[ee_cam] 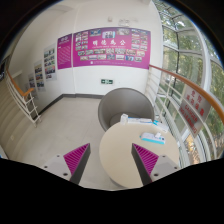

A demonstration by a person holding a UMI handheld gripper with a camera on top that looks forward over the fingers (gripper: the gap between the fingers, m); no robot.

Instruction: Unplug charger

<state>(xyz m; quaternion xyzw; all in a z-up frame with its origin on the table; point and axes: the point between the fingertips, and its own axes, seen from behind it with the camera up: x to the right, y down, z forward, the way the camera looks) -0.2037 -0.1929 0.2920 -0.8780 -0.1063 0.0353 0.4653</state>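
My gripper (112, 160) is open and empty, its magenta pads (78, 158) wide apart, held above the floor and the near edge of a round white table (125, 150). On the far right part of the table lie small white and light-blue items (152, 133), and a small white object (125, 118) sits at its far edge. They are beyond the fingers and too small to tell which is the charger. No cable or socket shows clearly.
A grey rounded chair back (125, 102) stands behind the table. An orange handrail (185, 85) and windows run along the right. A staircase railing (20, 100) is at the left. A pink poster board (105, 47) hangs on the far wall.
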